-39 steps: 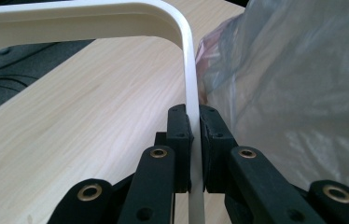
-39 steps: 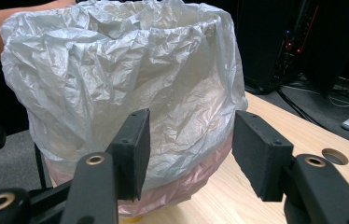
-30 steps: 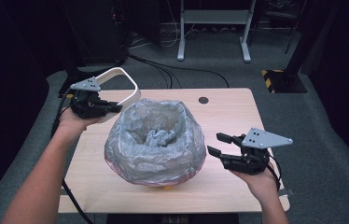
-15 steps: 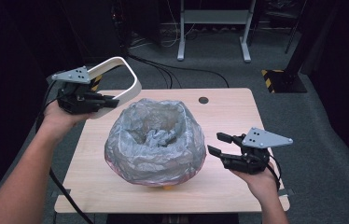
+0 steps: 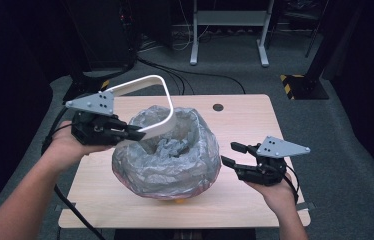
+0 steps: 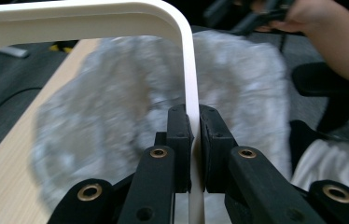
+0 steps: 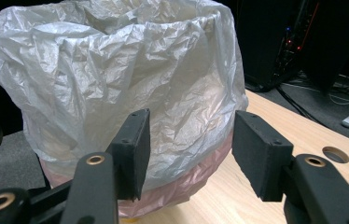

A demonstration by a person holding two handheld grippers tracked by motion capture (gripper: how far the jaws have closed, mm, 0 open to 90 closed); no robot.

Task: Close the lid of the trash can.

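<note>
A bin lined with a crinkled grey-white plastic bag (image 5: 165,160) stands in the middle of the wooden table (image 5: 255,115). My left gripper (image 5: 137,134) is shut on a white rounded hoop (image 5: 140,80) and holds it in the air, with its near side over the bag's left rim. In the left gripper view the hoop's band (image 6: 189,70) runs between the closed pads of my left gripper (image 6: 195,126), with the bag (image 6: 116,107) blurred behind. My right gripper (image 5: 230,154) stands open to the right of the bag, with nothing between its pads. In the right gripper view my right gripper (image 7: 191,149) faces the bag's wall (image 7: 116,70).
A pink bin edge (image 7: 182,191) shows under the bag. A round hole (image 5: 218,107) sits in the table's far side. Cables, a white stand (image 5: 227,30) and dark equipment lie on the floor beyond.
My left gripper has risen and moved right with the white hoop, from beside the bag's left side to over its rim. The right gripper has stayed in place.
</note>
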